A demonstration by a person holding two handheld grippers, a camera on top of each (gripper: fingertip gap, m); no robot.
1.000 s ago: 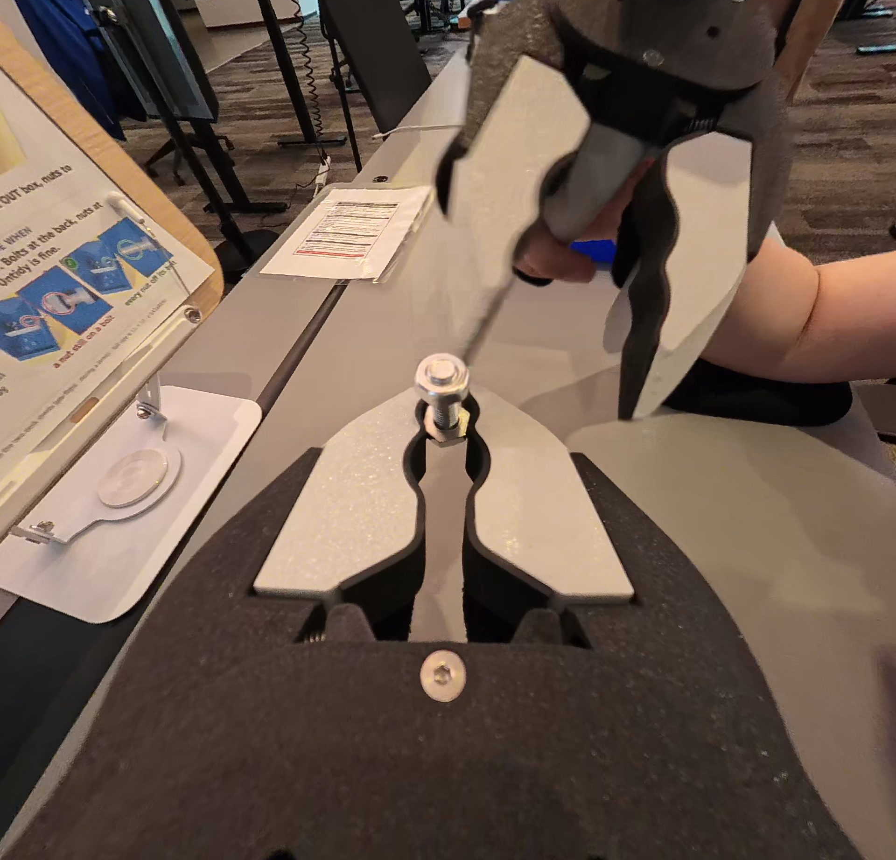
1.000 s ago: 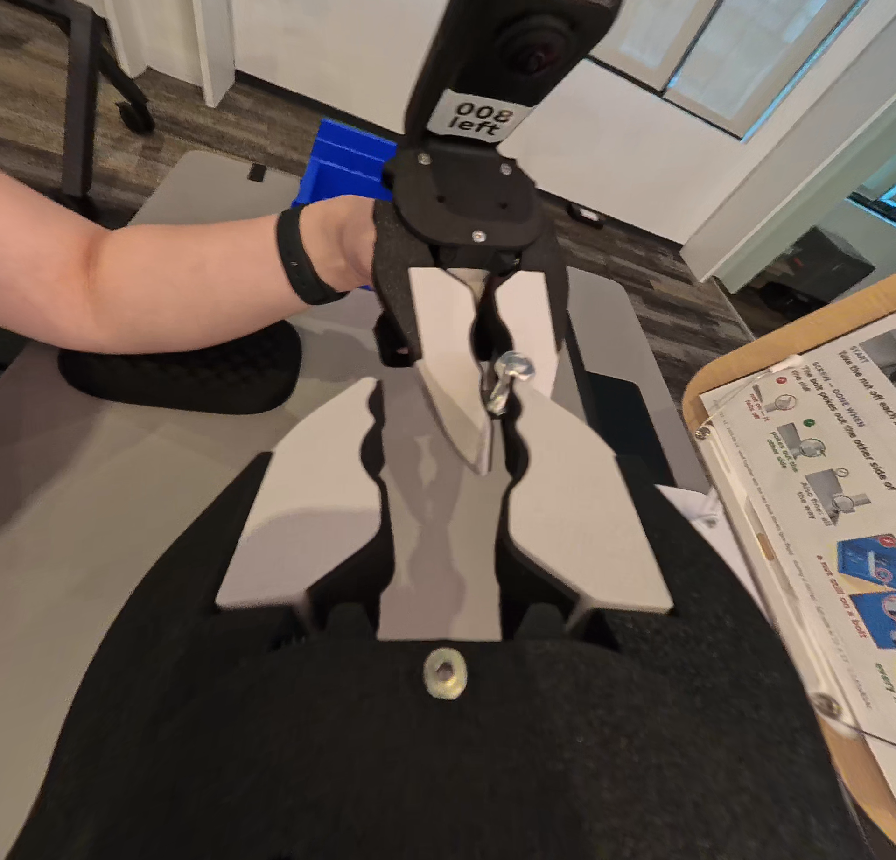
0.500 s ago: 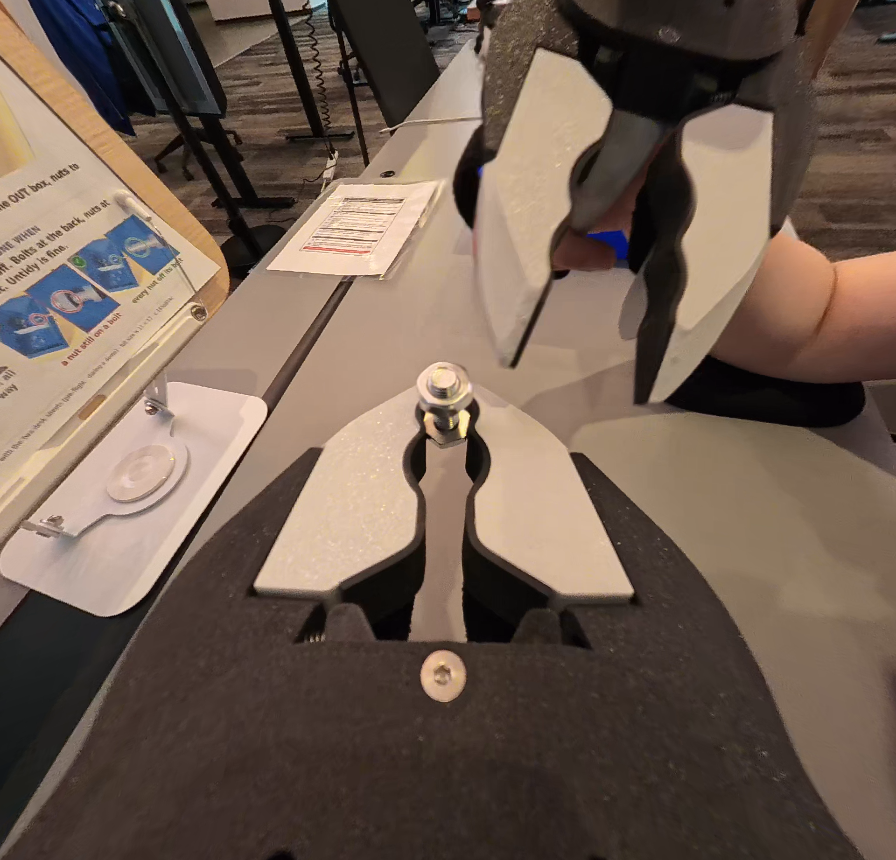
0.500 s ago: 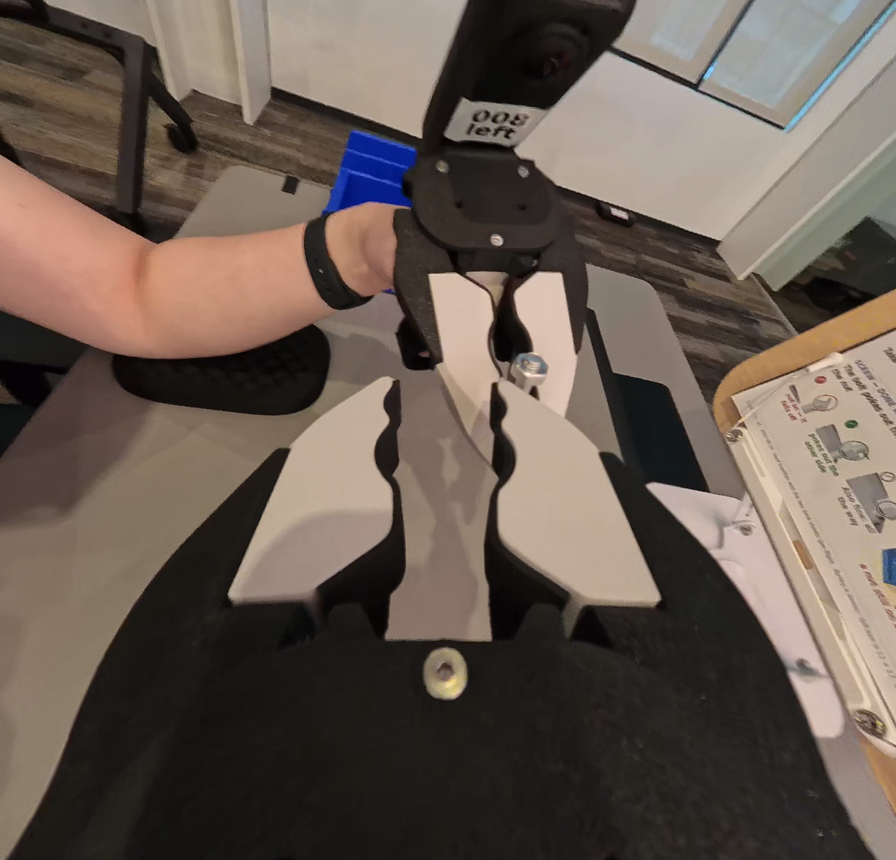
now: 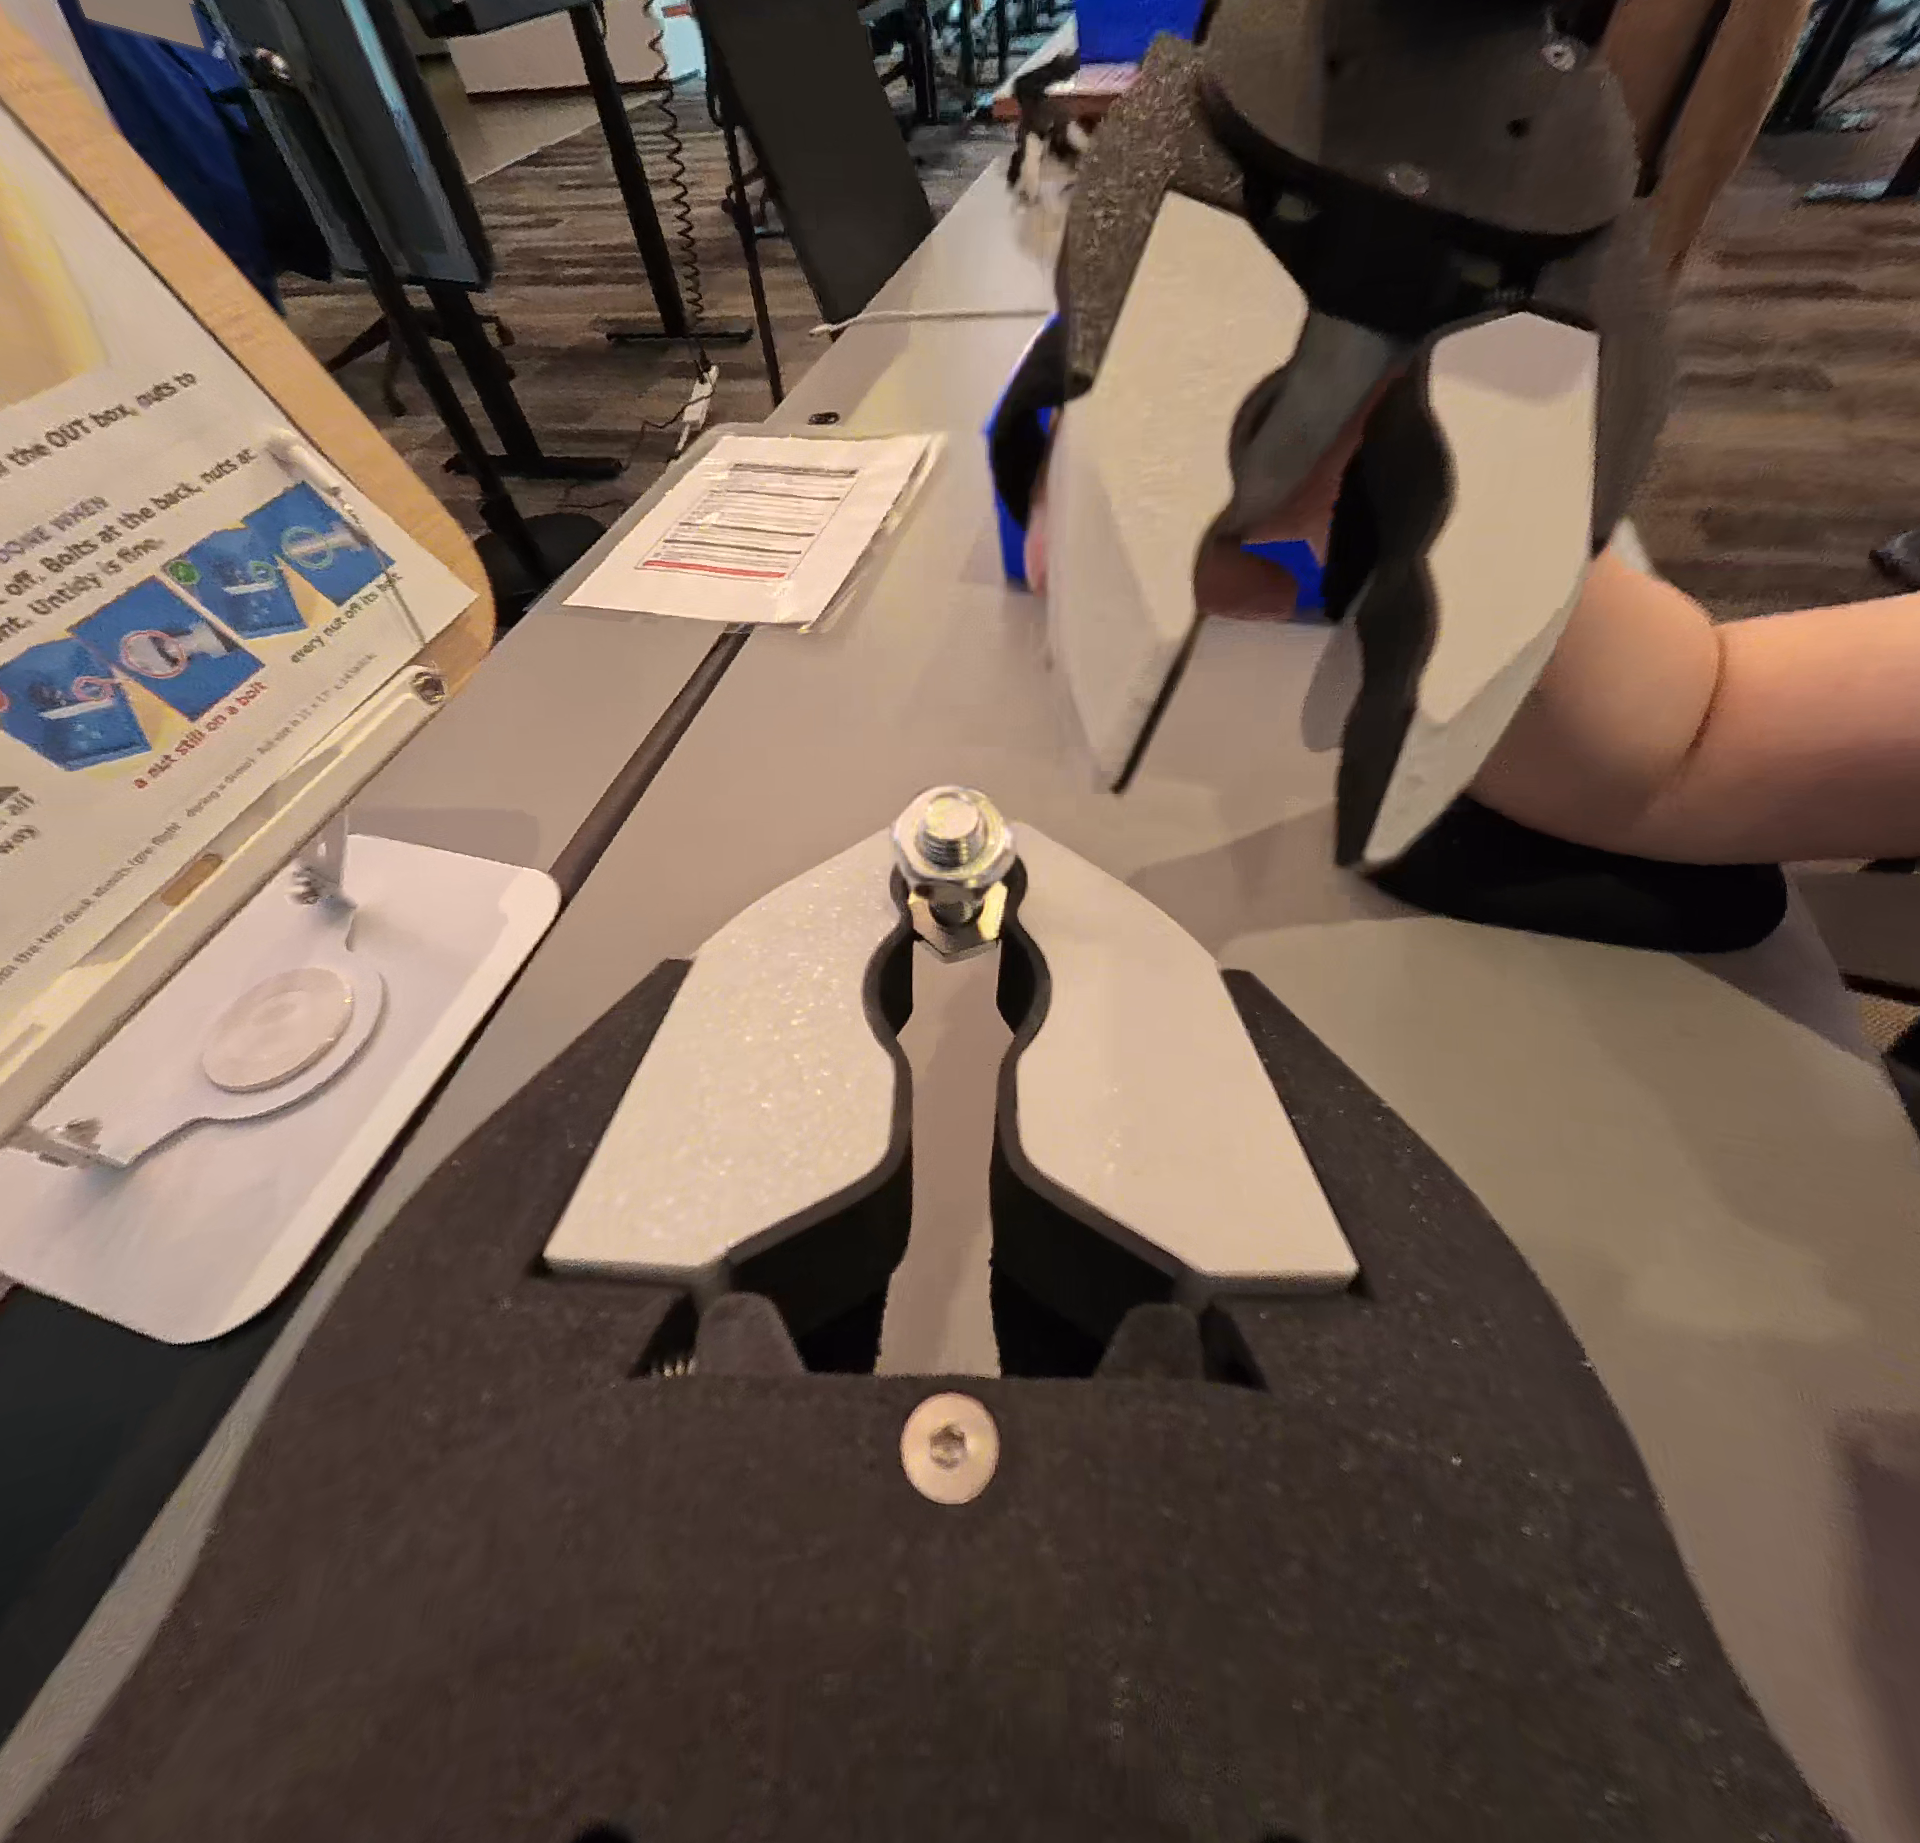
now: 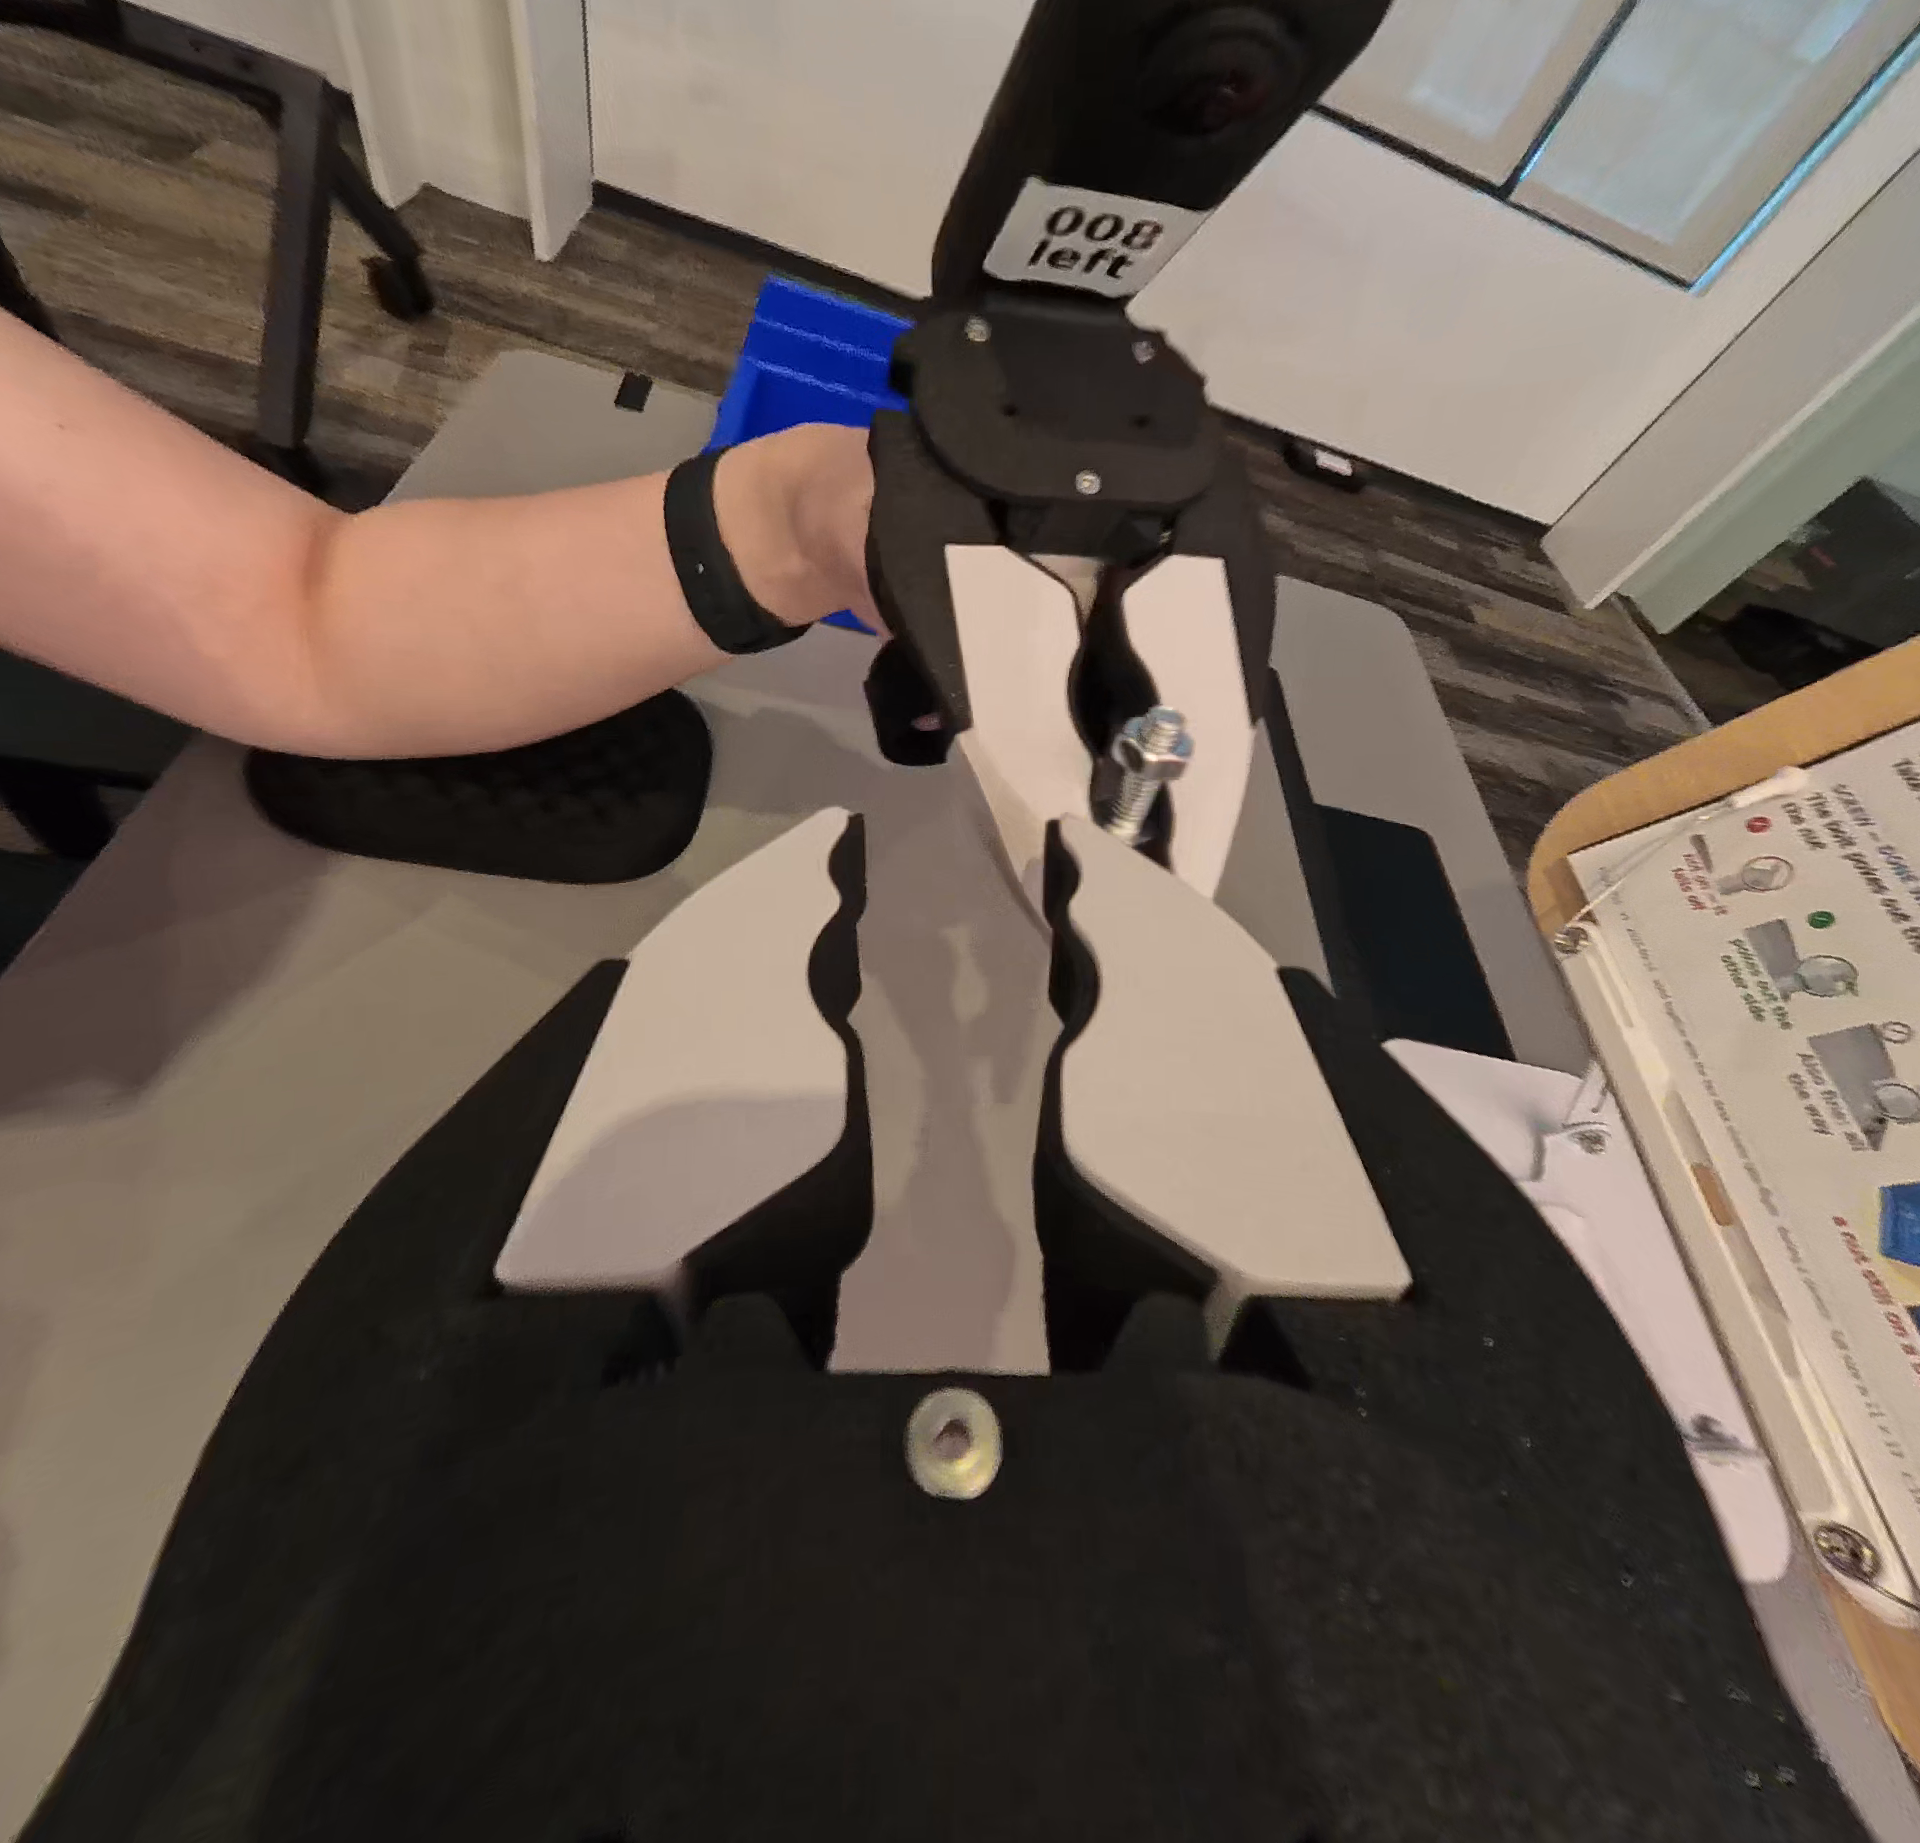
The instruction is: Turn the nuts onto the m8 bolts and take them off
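Observation:
My left gripper (image 5: 951, 920) is shut on the hex head of a silver bolt (image 5: 953, 884) and holds it above the grey table (image 5: 831, 754), threaded end pointing up and away. A silver nut (image 5: 951, 846) sits on the thread near its free end. My right gripper (image 6: 951, 837) is open and empty. In the left wrist view the right gripper (image 5: 1236, 817) hangs above and to the right of the bolt, apart from it. In the right wrist view the bolt (image 6: 1138, 785) and nut (image 6: 1155, 746) stand just beyond my right finger.
An instruction board (image 5: 208, 567) on a white base (image 5: 260, 1066) stands at the left. A paper sheet (image 5: 769, 526) lies farther back. A blue bin (image 6: 810, 370) sits behind the hands. A person's forearm (image 6: 416, 609) rests over a black pad (image 6: 478, 796). The grippers' ends are close to 5 cm from one another.
The right gripper has drawn back from the bolt, up and to the right, still open. The left gripper has kept hold of the bolt, with the nut on it.

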